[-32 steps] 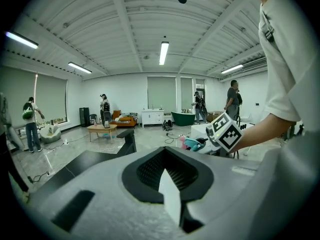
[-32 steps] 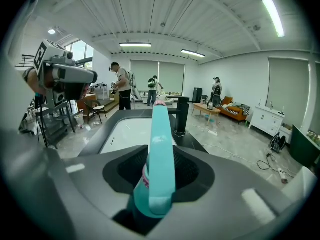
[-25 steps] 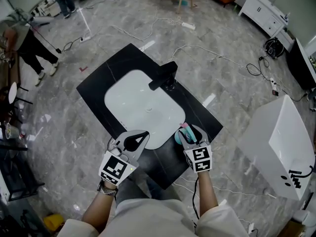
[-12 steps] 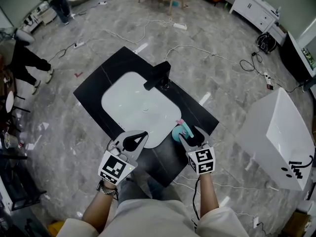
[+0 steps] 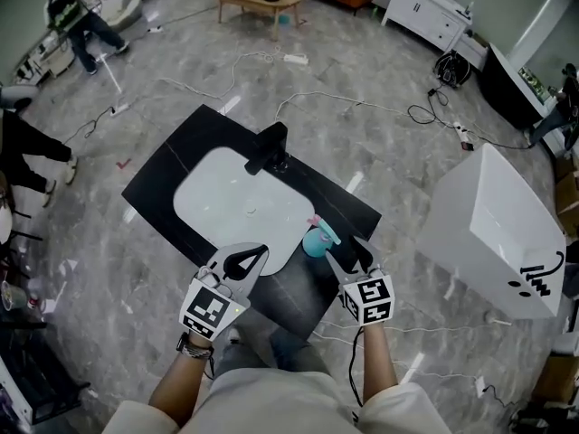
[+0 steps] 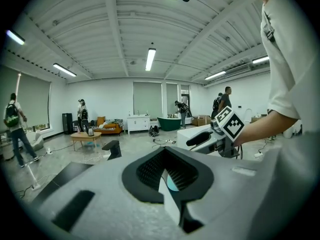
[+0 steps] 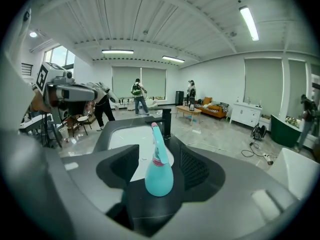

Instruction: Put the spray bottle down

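**Bench status: bottle down, right jaws off it, now back out clean**

Head view: black bench (image 5: 154, 165) carries a white sink (image 5: 231, 208) and a black tap (image 5: 267, 147). The teal spray bottle (image 5: 317, 240) stands upright on the bench just beside the sink's near-right corner, and fairly near the bench's front edge. The right gripper (image 5: 351, 251) sits just behind it. The left gripper (image 5: 246, 253) hangs over the sink's near rim, apart from the bottle. Floor cables (image 5: 362, 107) and a white tub (image 5: 493, 233) lie off to the right, so they don't block anything.

Left gripper view: jaws together, nothing in them. People (image 6: 81, 115) stand far back in the room, not a factor.

Right gripper view: jaws have just been opening and stand wide. The bottle is between them with a gap on both sides, pads off it. My read is that placement is done. To finish, keep the jaws wide and pull straight back along their line with no roll. The tall nozzle sits close to pad height, so a sideways clip could tip the bottle toward the sink or off the edge. The tap is beyond the bottle, clear of the exit path.
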`<state>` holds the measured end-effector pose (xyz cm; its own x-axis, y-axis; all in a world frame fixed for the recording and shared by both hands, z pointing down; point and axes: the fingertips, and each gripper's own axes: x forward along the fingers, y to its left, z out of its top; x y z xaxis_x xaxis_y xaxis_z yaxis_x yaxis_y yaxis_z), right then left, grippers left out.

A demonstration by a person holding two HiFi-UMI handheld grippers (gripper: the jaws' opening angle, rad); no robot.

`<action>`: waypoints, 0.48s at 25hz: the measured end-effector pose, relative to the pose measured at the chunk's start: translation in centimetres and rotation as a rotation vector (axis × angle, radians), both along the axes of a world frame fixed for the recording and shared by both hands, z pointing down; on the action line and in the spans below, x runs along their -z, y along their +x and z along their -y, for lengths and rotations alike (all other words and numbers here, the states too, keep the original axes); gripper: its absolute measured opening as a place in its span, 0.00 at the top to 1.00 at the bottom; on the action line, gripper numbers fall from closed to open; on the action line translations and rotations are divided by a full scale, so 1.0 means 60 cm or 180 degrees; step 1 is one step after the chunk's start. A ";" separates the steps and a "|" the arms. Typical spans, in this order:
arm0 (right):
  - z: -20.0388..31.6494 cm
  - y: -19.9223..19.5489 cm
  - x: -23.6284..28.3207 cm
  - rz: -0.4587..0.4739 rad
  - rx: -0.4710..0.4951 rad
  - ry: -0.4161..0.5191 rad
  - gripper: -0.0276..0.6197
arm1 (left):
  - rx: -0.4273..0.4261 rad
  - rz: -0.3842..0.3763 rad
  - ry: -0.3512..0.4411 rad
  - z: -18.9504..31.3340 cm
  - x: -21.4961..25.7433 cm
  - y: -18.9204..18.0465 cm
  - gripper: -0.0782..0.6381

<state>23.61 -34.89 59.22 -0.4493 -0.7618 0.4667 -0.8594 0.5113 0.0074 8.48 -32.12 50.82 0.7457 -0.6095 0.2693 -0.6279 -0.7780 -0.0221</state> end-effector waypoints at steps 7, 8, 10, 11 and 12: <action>-0.041 -0.002 0.082 -0.0015 -0.0349 0.0208 0.60 | -0.0240 -0.0074 0.0092 -0.017 0.035 -0.002 0.88; -0.047 -0.004 0.095 -0.0021 -0.0389 0.0236 0.61 | -0.0274 -0.0082 0.0105 -0.020 0.040 -0.002 0.88; -0.063 -0.010 0.117 -0.0016 -0.0455 0.0283 0.62 | -0.0338 -0.0095 0.0137 -0.028 0.050 -0.002 0.88; -0.071 -0.014 0.126 -0.0007 -0.0485 0.0307 0.63 | -0.0368 -0.0100 0.0160 -0.032 0.055 -0.003 0.88; -0.079 -0.017 0.136 0.0001 -0.0516 0.0335 0.64 | -0.0397 -0.0105 0.0187 -0.035 0.060 -0.003 0.88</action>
<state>22.58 -30.16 51.04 -0.3170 -0.8687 0.3806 -0.9304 0.3627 0.0532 8.28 -30.05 47.22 0.8245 -0.5255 0.2100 -0.5275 -0.8480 -0.0509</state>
